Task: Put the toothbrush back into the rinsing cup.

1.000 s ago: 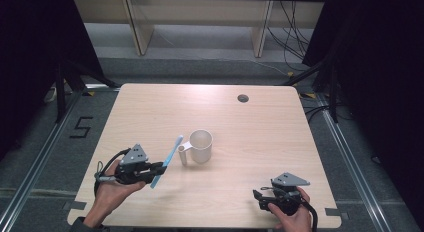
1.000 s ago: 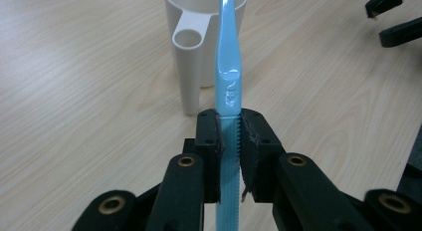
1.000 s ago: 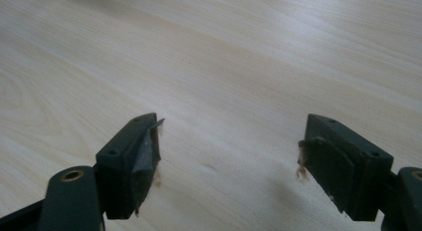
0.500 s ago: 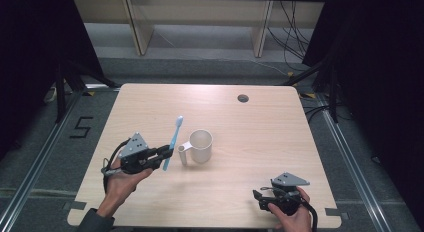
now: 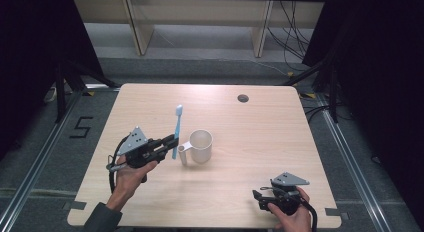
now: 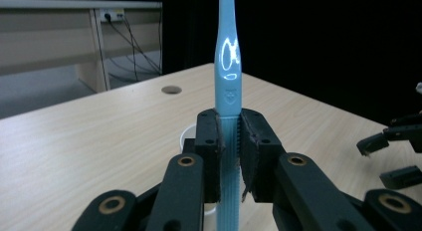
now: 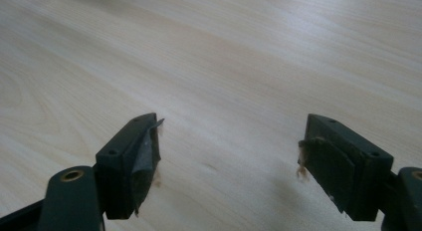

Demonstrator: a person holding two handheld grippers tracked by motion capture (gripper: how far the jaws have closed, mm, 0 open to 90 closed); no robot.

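Item: toothbrush [image 5: 177, 129], light blue plastic, glossy, slim handle with a small embossed mark. Held by the left gripper [image 5: 172, 140], whose jaws are clamped on the lower handle; in the left gripper view the ribbed pads press the handle from both sides [image 6: 228, 141]. Long axis: close to upright, brush head topmost and leaning a little toward the far edge of the table [image 5: 260, 122]. Its lower end hangs clear of the table.

Item: cup [image 5: 200, 146], white, open mouth up, with a small handle on its left side. It stands a little left of the table's middle, well in from every edge. Nothing shows inside it.

Key relation: the cup lies just beside the toothbrush, on the side toward the right edge of the table. The brush's lower end sits next to the cup handle, not over the mouth. Judgement: dropping the brush in calls for a short carry toward the right edge and a lift above the rim, keeping the axis upright.

Item: right gripper [image 5: 260, 198], near the near right corner of the table, well apart from the cup. Jaws spread wide with nothing between them; bare wood under them in the right gripper view [image 7: 229, 166]. The left hand is the nearer.
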